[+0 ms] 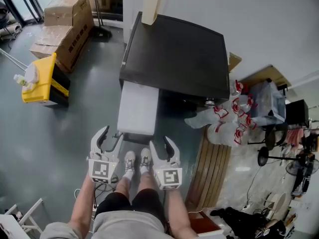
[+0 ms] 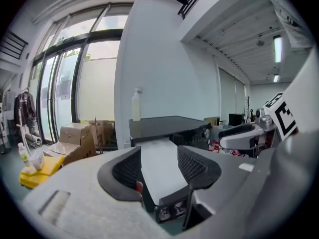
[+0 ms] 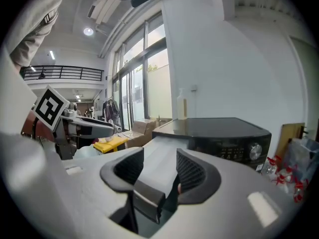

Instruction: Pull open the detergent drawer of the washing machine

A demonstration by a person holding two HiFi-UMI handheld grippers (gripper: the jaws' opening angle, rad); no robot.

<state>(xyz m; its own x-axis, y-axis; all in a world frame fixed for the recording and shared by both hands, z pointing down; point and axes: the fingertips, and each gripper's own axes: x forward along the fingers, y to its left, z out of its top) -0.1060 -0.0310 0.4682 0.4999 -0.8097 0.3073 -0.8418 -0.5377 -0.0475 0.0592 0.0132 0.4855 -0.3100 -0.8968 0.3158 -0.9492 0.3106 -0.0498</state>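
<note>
The black washing machine [image 1: 174,54] stands ahead of me against a white wall. Its long drawer [image 1: 138,108] with a white top juts out from the machine's front left, and its dark front panel [image 1: 137,138] faces me. My left gripper [image 1: 110,136] hangs open just left of that panel, with nothing between its pads. My right gripper [image 1: 162,146] is open just right of it, also holding nothing. In the left gripper view the drawer [image 2: 157,168] shows beyond the spread jaws of the left gripper [image 2: 158,166]. The right gripper view shows the drawer [image 3: 159,158] past the right gripper [image 3: 159,166].
A pale bottle [image 1: 151,4] stands on the machine's back left corner. Cardboard boxes [image 1: 65,29] and a yellow container [image 1: 42,81] sit on the floor at left. Plastic bags [image 1: 224,118] and wooden slats [image 1: 212,168] lie at right. The person's feet [image 1: 137,161] are below the drawer front.
</note>
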